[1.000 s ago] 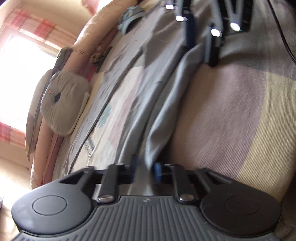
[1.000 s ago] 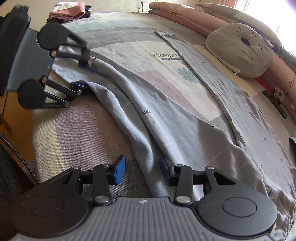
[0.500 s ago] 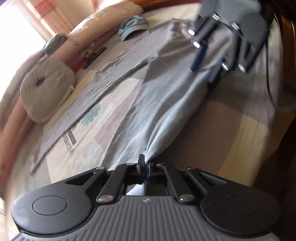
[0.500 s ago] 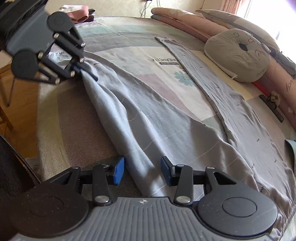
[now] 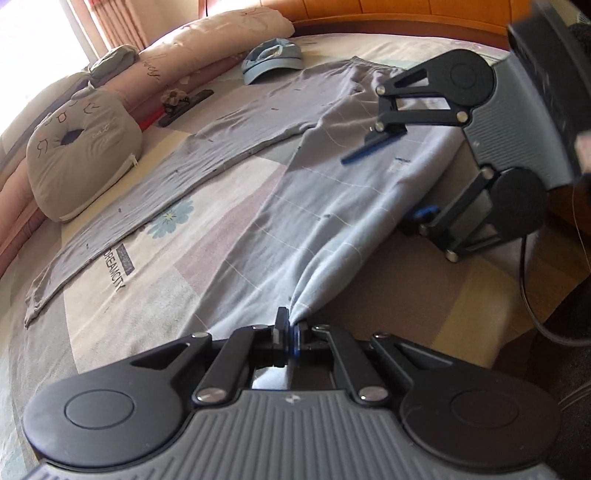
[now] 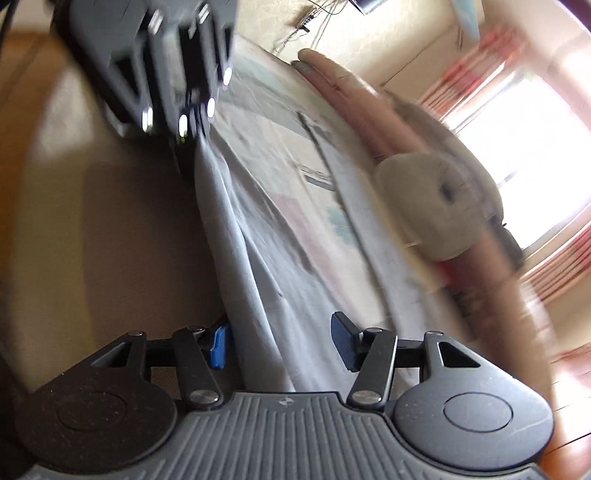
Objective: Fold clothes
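Grey-blue trousers [image 5: 303,206] lie spread on the bed, one leg stretching far left. My left gripper [image 5: 287,334] is shut on the cuff end of the near leg, the cloth bunched between its pads. My right gripper [image 5: 388,177] shows in the left wrist view at the right, open, its jaws straddling the trouser edge near the waist. In the blurred right wrist view the right gripper [image 6: 280,343] is open with the trouser leg [image 6: 236,236] running between its blue fingers [image 6: 343,345], and the left gripper [image 6: 184,122] holds the far end.
A grey round cushion [image 5: 79,155] and long pink pillows [image 5: 207,48] line the far left side. A blue cap [image 5: 273,59] and a dark clip-like object [image 5: 184,105] lie beyond the trousers. A wooden bed frame [image 5: 406,11] and a cable [image 5: 532,295] are at the right.
My left gripper closed on the trouser cuff and pulled the leg taut. The right gripper stayed open and swung round, so its view is blurred.
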Motion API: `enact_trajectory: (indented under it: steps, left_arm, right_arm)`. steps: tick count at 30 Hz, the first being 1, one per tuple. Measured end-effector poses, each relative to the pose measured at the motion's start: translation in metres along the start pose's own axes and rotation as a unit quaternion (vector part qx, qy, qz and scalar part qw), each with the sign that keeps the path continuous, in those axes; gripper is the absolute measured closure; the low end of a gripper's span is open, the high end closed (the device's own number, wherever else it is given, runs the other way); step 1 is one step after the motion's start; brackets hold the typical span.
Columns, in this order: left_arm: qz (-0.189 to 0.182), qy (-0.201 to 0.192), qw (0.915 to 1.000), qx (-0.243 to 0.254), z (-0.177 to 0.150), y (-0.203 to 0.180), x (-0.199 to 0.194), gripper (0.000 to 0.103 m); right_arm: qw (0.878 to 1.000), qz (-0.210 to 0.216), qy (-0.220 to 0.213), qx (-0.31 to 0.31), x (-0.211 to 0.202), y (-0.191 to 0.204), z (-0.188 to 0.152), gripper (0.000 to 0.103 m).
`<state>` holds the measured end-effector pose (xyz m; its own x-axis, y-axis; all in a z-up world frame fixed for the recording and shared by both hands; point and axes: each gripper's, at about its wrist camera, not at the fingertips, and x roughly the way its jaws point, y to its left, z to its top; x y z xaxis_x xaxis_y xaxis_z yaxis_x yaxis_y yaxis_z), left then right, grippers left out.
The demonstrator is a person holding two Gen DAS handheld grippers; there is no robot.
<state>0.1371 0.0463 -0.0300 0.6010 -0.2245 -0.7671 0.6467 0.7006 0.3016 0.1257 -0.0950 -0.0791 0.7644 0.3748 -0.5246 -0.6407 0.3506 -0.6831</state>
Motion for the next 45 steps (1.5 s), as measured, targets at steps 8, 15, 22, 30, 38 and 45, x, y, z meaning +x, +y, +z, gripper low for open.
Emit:
enact_trajectory:
  steps: [8,15,22,30,38,45]
  left_arm:
    - [0.008,-0.021,0.9997,-0.002,-0.002,-0.005,-0.012,0.103]
    - [0.017,-0.005,0.9996,0.023,-0.007,-0.020,-0.005,0.103]
    - [0.032,0.015,0.9973,0.065,-0.010,-0.034,0.003,0.103]
    - [0.028,0.031,0.9915,0.124,-0.012,-0.043,-0.002,0.103]
    - [-0.012,0.051,0.9941,0.095,-0.017,-0.036,-0.014,0.103]
    - [-0.044,0.070,0.9945,0.064,-0.022,-0.027,-0.027,0.091]
  right_arm:
    - [0.986,-0.153,0.060,-0.035,-0.023,0.003,-0.059,0.043]
    - [0.983,-0.180,0.034,-0.001,-0.051,-0.007,-0.076,0.044]
    - [0.992,-0.119,0.031,-0.038,-0.038,0.006,-0.079,0.091]
    - [0.996,0.063,0.059,0.018,-0.059,-0.034,-0.072,0.100]
    - [0.983,0.156,0.095,0.035,-0.060,-0.049,-0.069,0.100]
    - [0.954,0.195,0.118,0.193,-0.069,-0.084,-0.093,0.088]
